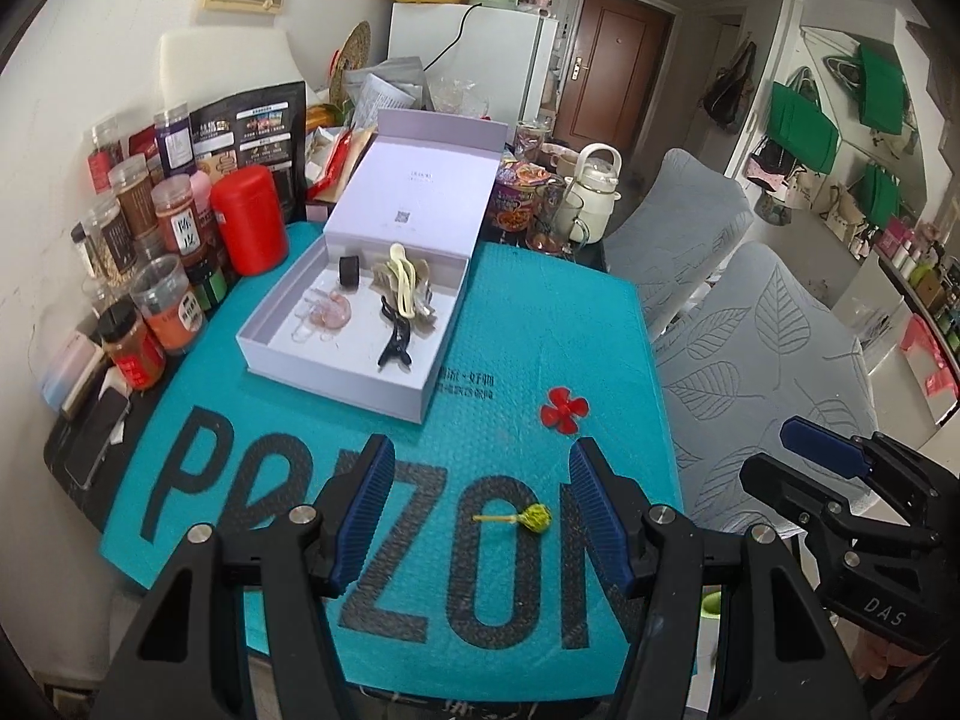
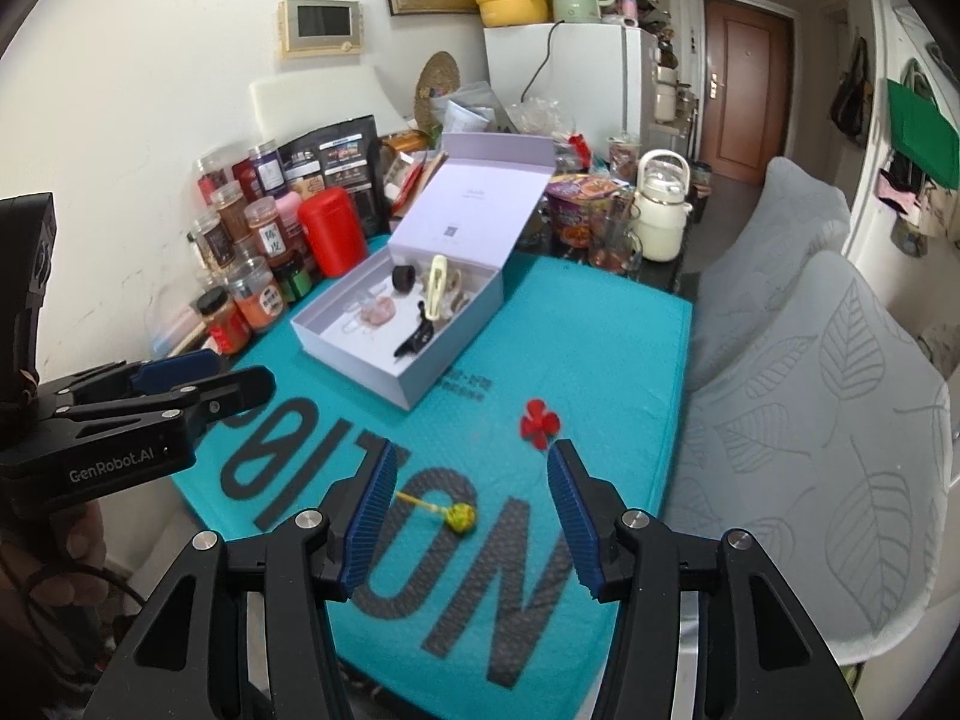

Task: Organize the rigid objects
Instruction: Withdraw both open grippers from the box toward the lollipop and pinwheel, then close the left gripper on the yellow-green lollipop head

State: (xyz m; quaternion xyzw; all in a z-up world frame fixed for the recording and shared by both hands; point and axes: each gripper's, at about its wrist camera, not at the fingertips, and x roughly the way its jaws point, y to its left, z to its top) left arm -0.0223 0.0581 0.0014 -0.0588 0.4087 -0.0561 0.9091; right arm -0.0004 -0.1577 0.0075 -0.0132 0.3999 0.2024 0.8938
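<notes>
Both my left gripper and right gripper hang parted, holding nothing. The small yellow-green ball-headed pin on the teal bubble mailer worries me: its thin stem could slip between the pads, or roll away if nudged.

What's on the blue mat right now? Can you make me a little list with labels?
mat: teal bubble mailer with big dark letters
box: open lilac box, lid up, hair clips inside
loose on mat: red flower clip; yellow-green hair stick
left gripper: fingers open, nothing held
right gripper: fingers open, nothing held
beside mat: red canister, spice jars
</notes>
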